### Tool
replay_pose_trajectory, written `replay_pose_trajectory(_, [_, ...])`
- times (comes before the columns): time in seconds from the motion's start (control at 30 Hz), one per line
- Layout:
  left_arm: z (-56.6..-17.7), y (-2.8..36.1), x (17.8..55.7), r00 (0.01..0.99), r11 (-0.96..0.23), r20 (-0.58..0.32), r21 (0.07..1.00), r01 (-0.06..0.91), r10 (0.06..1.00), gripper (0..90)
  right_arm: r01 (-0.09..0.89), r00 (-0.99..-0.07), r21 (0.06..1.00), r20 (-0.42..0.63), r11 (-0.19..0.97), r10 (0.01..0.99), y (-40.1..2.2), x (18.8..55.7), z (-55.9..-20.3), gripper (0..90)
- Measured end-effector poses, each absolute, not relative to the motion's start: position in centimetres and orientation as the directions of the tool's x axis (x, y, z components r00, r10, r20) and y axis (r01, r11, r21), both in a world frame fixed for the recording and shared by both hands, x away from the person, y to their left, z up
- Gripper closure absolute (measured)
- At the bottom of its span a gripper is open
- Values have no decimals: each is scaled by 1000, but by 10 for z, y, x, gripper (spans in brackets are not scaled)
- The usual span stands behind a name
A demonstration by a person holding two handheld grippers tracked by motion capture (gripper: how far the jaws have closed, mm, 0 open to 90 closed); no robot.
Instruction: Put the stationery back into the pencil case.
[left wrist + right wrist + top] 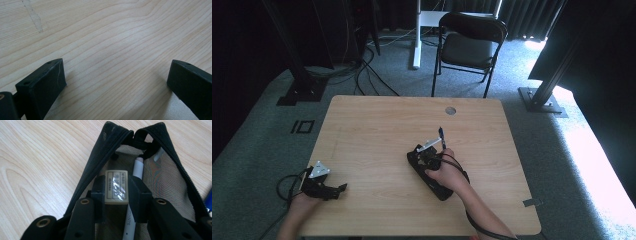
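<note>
Landmark: an open black mesh pencil case [160, 177] lies right of centre on the wooden table [377, 130].
Right tool [116, 186]: its jaws are closed narrowly on a small wrapped eraser [116, 185], held inside the case's unzipped mouth.
Already in the case: a white pen [137, 168] lies just beside the eraser.
Beyond the case: a dark blue pen [441, 135], apparently not packed yet, though the high view is small.
Left tool [113, 82]: well to the left of the case, jaws spread wide over bare wood, holding nothing.
Progress: packing looks partly done; releasing the eraser and zipping remain.
</note>
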State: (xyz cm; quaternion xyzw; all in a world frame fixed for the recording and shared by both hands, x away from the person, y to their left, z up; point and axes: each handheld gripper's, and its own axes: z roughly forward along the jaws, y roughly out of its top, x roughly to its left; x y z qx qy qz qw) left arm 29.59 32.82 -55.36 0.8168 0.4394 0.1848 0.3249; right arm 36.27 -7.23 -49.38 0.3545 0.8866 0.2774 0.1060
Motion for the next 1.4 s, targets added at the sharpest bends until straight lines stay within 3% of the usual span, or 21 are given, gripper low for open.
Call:
replay_pose_trajectory(0.33, [-554,328,296,546,-403,16,693,598,838,21,566,-729,580,21,586,684,-76,364,-491,633])
replay_pose_trajectory(0.9, [-554,328,296,544,-401,15,694,598,839,21,507,-664,755,34,417,747,-121,368,-441,611])
replay_pose_trajectory(1.4, [-554,328,296,545,-403,16,693,598,838,21,578,-535,742,29,341,844,-148,410,-470,615])
